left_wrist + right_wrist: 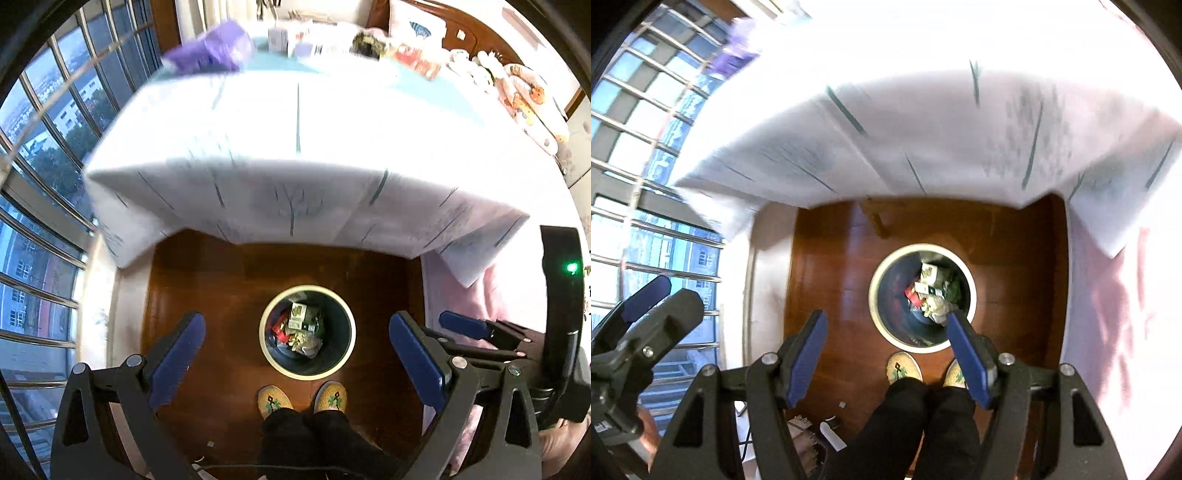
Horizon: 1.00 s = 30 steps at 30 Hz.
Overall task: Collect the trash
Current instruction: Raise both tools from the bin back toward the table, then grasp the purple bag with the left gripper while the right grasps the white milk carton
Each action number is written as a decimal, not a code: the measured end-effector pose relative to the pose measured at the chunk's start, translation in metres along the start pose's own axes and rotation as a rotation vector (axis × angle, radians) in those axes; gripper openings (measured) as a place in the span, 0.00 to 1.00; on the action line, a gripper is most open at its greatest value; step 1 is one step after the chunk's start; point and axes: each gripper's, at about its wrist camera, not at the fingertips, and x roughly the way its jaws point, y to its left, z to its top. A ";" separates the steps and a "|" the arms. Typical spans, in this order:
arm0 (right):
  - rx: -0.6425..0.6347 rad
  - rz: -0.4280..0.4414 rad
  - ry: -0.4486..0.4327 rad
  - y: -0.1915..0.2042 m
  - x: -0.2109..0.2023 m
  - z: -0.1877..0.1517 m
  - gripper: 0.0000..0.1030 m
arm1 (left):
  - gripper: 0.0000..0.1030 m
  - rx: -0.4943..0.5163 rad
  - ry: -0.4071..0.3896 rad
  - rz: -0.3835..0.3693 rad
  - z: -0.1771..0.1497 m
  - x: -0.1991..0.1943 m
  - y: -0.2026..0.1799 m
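A round waste bin (341,354) (886,321) with a pale rim stands on the wooden floor, holding several crumpled wrappers and small cartons (301,326) (932,291). High above it my left gripper (297,354) is open, its blue pads wide apart with nothing between them. My right gripper (886,350) is open too and holds nothing. Each gripper shows at the edge of the other's view. On the far end of the table lie a purple bag (214,50), small boxes (280,38) and a red packet (417,61).
A table under a white patterned cloth (295,147) (923,129) fills the upper half. The person's feet in yellow slippers (303,398) (905,367) stand just before the bin. A barred window (40,166) runs along the left. Pink bedding (476,295) lies right.
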 end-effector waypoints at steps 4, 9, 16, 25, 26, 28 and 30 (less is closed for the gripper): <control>-0.066 0.019 -0.047 0.015 -0.043 0.013 0.65 | 0.96 -0.010 -0.037 0.012 0.018 -0.040 -0.001; -0.116 0.046 -0.113 0.024 -0.086 0.030 0.65 | 0.96 -0.011 -0.109 0.048 0.043 -0.085 -0.004; -0.159 0.086 -0.167 0.032 -0.120 0.050 0.66 | 0.96 -0.006 -0.213 0.115 0.072 -0.132 -0.011; -0.222 0.110 -0.245 0.047 -0.153 0.087 0.65 | 0.96 -0.017 -0.297 0.164 0.106 -0.161 -0.014; -0.224 0.111 -0.249 0.048 -0.154 0.091 0.65 | 0.96 -0.013 -0.300 0.166 0.109 -0.160 -0.014; -0.229 0.112 -0.258 0.051 -0.155 0.101 0.65 | 0.96 -0.006 -0.300 0.166 0.118 -0.155 -0.012; -0.230 0.107 -0.265 0.056 -0.154 0.110 0.65 | 0.96 0.001 -0.298 0.161 0.128 -0.149 -0.008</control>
